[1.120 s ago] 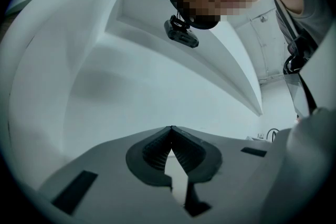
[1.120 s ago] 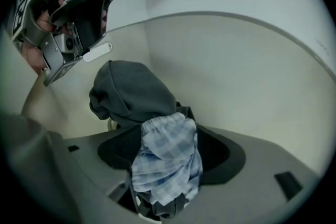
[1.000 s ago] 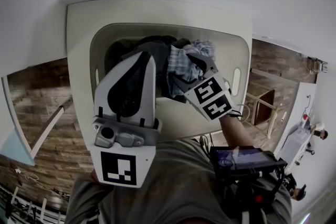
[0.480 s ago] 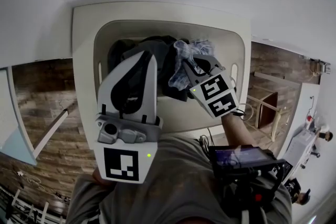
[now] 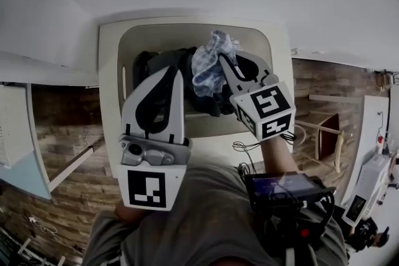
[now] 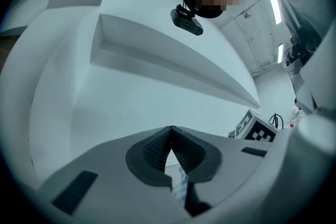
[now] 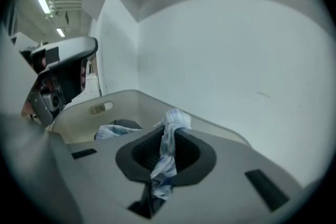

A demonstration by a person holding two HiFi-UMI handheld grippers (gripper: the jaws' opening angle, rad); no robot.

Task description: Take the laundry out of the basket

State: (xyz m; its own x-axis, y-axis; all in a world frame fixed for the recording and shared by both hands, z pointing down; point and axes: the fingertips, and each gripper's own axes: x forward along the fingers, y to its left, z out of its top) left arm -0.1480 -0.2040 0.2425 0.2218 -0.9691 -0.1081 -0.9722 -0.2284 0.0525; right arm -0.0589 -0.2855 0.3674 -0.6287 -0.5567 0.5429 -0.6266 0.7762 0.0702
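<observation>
A white laundry basket (image 5: 110,78) stands against the wall, with dark laundry (image 5: 181,62) heaped inside. My right gripper (image 5: 221,60) is over the basket; its jaws have just been closing and now pinch a light blue checked cloth (image 5: 209,62). That checked cloth (image 7: 169,136) bunches above the closed pads and hangs below them, lifted off the pile. More of the blue fabric (image 7: 113,130) lies in the basket (image 7: 100,108). My left gripper (image 5: 173,70) hovers over the basket's near left side, shut with nothing in it. Its pads (image 6: 157,147) meet, facing the white wall.
A white wall rises behind the basket. Wooden floor (image 5: 68,140) shows on both sides, with a white cabinet (image 5: 15,128) at the left. A black device (image 5: 283,187) hangs at the person's chest. Furniture and equipment (image 5: 374,177) stand far right.
The right gripper went from open in the pile to shut on the checked cloth and rose, pulling it up. The left gripper lifted slightly and stayed shut.
</observation>
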